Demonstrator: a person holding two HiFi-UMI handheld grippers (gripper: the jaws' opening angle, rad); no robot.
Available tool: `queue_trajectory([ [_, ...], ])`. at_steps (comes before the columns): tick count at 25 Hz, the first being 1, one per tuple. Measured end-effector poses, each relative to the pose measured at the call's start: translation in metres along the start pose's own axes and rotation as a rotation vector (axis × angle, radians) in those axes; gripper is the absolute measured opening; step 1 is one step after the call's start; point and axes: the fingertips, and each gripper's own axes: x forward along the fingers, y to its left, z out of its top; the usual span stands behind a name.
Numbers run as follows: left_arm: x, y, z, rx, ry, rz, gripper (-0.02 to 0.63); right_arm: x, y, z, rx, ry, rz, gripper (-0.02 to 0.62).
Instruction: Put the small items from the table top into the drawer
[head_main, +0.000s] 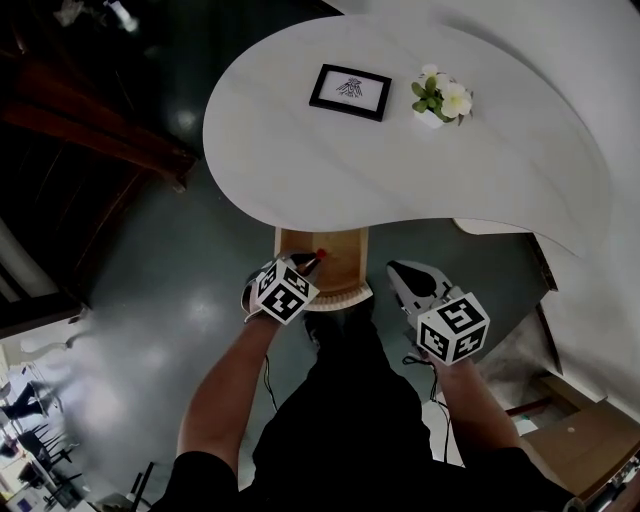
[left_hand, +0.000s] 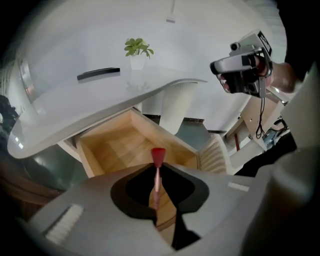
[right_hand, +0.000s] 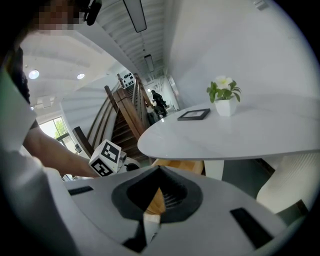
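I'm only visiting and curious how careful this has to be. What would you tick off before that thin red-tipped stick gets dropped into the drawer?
1. Drawer open: ok, it is pulled out from under the table.
2. Stick held: ok, the left gripper has its jaws shut on it.
3. Stick over the drawer: ok, in the head view its red tip sits above the wooden inside.
4. Room inside: ok, the part that shows is bare wood.
5. Right gripper out of the way: ok, off to the drawer's right, jaws together on nothing.
6. Table top cleared: cannot tell; a picture frame and a potted plant stand on it.
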Motion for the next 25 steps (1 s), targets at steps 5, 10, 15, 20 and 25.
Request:
queue_trajectory([
  [5,0.018,0.004,-0.009,0.069,0.086,-0.003,0.055,0.001,-0.005,-0.004,0.014,-0.001,-0.007,-0.002],
  [10,0.034,0.001,-0.018,0.118,0.147,-0.034,0.055,0.006,-0.006,-0.01,0.031,-0.001,0.0,-0.002],
  [15,0.041,-0.007,-0.026,0.143,0.214,-0.091,0.055,0.009,-0.006,-0.018,0.03,0.013,0.012,-0.002],
  [20,0.043,-0.011,-0.026,0.159,0.216,-0.117,0.055,0.012,-0.01,-0.022,0.049,0.014,0.01,-0.002],
  [25,0.045,-0.009,-0.028,0.141,0.222,-0.116,0.061,0.009,-0.011,-0.02,0.045,0.01,0.01,-0.002],
])
